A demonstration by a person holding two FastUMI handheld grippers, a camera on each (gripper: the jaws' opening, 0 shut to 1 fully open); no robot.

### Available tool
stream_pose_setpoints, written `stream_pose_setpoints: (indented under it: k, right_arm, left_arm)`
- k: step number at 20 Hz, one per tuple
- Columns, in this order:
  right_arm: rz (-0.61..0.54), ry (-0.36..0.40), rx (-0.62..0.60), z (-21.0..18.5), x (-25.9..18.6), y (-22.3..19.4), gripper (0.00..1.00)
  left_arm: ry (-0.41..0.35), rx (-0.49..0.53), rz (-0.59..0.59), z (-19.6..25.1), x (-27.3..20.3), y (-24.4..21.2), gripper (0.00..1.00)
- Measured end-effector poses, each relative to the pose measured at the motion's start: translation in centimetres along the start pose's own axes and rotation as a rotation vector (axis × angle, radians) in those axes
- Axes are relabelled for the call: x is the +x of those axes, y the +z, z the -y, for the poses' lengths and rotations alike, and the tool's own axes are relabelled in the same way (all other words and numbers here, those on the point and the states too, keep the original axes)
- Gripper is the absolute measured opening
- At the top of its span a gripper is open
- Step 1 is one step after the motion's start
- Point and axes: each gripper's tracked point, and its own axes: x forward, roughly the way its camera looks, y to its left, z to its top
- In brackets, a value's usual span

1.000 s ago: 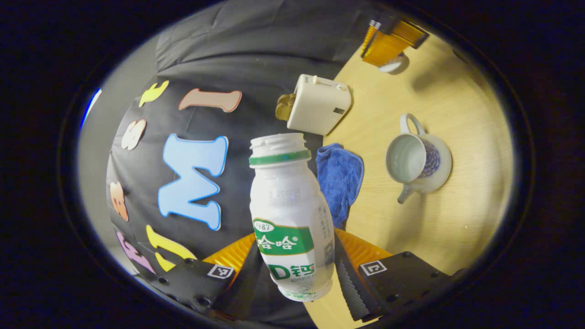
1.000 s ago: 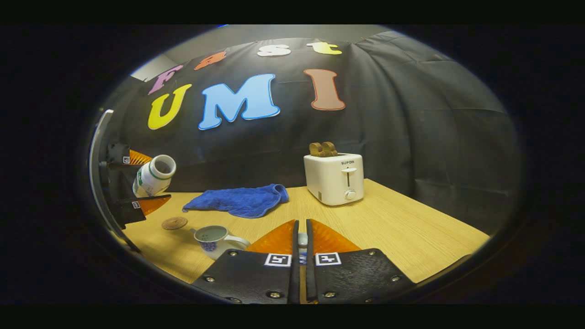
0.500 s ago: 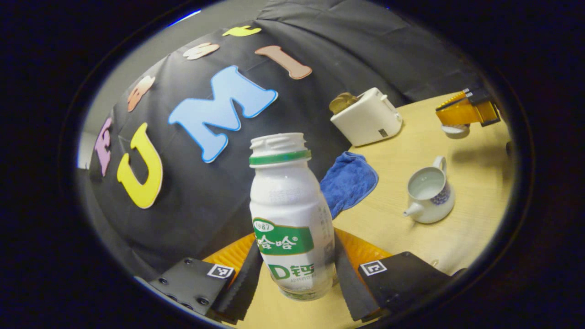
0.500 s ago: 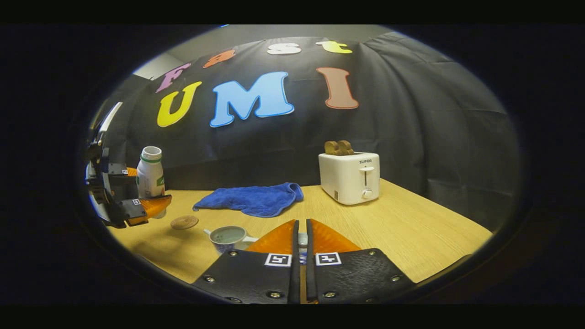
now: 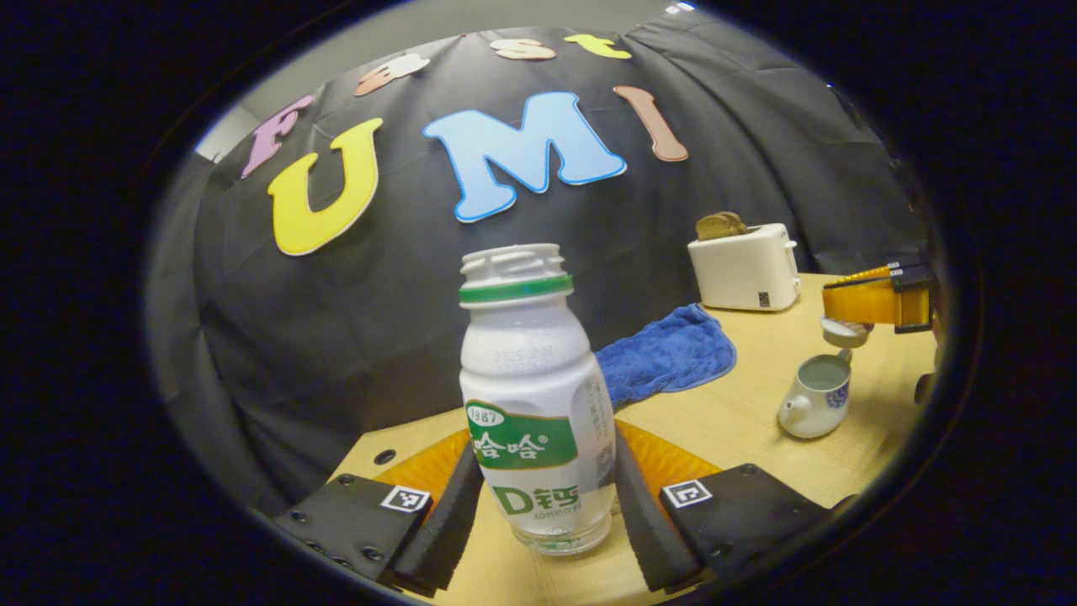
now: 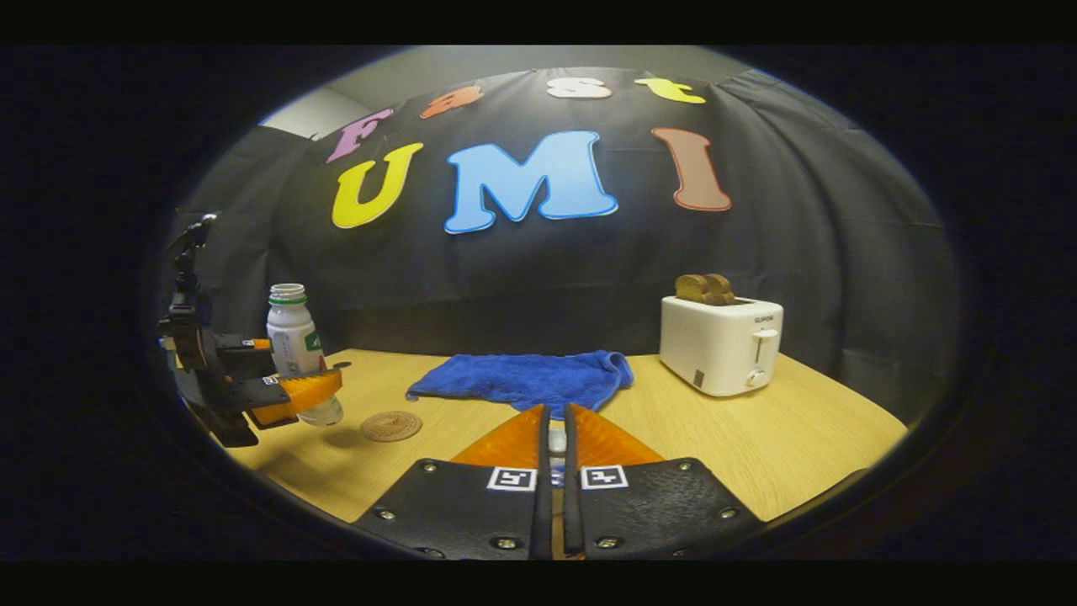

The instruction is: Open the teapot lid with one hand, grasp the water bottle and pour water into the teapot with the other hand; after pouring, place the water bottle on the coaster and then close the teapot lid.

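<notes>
— White plastic, green collar: is that the water bottle [image 5: 535, 404]?

— Yes. It stands upright, cap off, with the left gripper [image 5: 545, 505] clenched on its lower half, one finger pressing each side. In the right gripper view the same bottle [image 6: 294, 347] hangs just above the wooden tabletop [image 6: 757, 446], beside the round coaster [image 6: 390, 425] and not on it.

— And the teapot?

— The teapot [image 5: 816, 396] sits open on the tabletop at the right of the left gripper view (white, with a blue pattern and its spout pointing left). Its lid [image 5: 844, 332] is held just above it by the right gripper [image 5: 850, 316].

— Are that gripper's jaws closed?

— In the right gripper view they stand almost together, with a small pale knob [image 6: 555, 439] pinched between them.

— What else lies nearby?

— A blue cloth [image 6: 526, 380] is crumpled near the back wall, and a white toaster [image 6: 722, 343] with two slices of toast [image 6: 705, 288] stands to its right.
</notes>
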Motion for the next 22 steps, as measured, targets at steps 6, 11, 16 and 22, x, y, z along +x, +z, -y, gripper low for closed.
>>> stream_pose_setpoints:
  k: [6,11,16,22]
  right_arm:
    - [-0.025,0.032,-0.015,-2.0,1.2,-1.1,0.05]
    - [-0.040,0.026,-0.036,-2.1,1.6,-2.0,0.05]
    - [-0.053,0.021,-0.029,-2.1,1.8,-2.6,0.05]
    - [-0.047,0.014,-0.042,-2.0,1.8,-2.7,0.05]
  left_arm:
    - [0.014,-0.101,0.009,0.1,-0.1,-0.3,0.92]
    - [0.018,-0.148,0.013,0.5,0.0,-0.5,0.92]
    - [0.016,-0.170,0.021,0.6,-0.1,-0.4,0.92]
    - [0.010,-0.171,0.039,0.8,0.1,-0.1,0.92]
